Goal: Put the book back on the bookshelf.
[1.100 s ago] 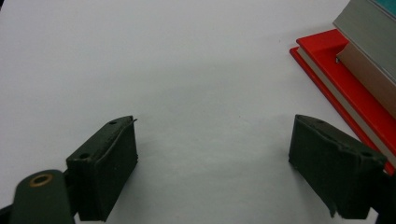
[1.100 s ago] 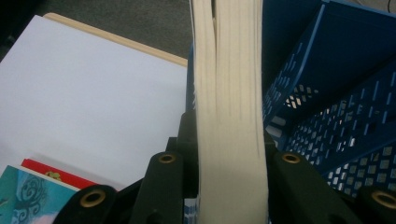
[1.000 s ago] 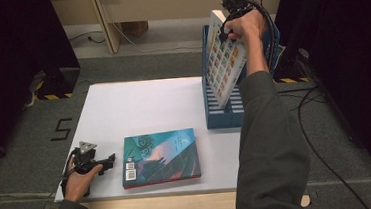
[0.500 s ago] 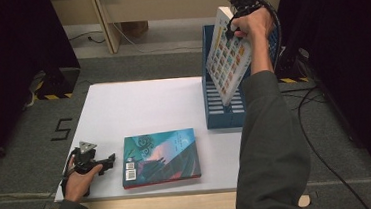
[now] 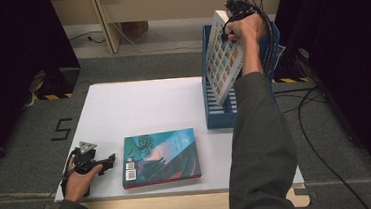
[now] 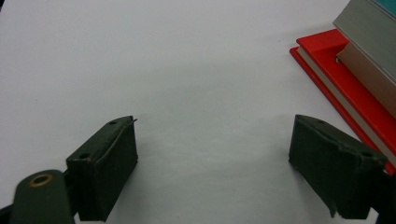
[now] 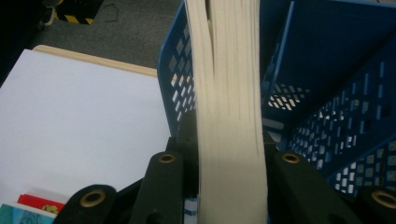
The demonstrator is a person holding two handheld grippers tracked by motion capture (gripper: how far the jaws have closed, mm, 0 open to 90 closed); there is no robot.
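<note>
High view shows your right gripper (image 5: 231, 18) at the upper right clamped on the top edge of a book (image 5: 221, 56), tilted over the blue rack (image 5: 214, 110) to slot in edge-first, while your left gripper (image 5: 108, 159) rests with jaws apart at the lower left.

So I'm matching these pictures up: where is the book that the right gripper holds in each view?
High view: the held book is top right, tilted over the blue rack, clamped by the right gripper.
Right gripper view: its page edge rises up the centre between the jaws.
Left gripper view: not in it.
Shared landmark: the white table.
</note>
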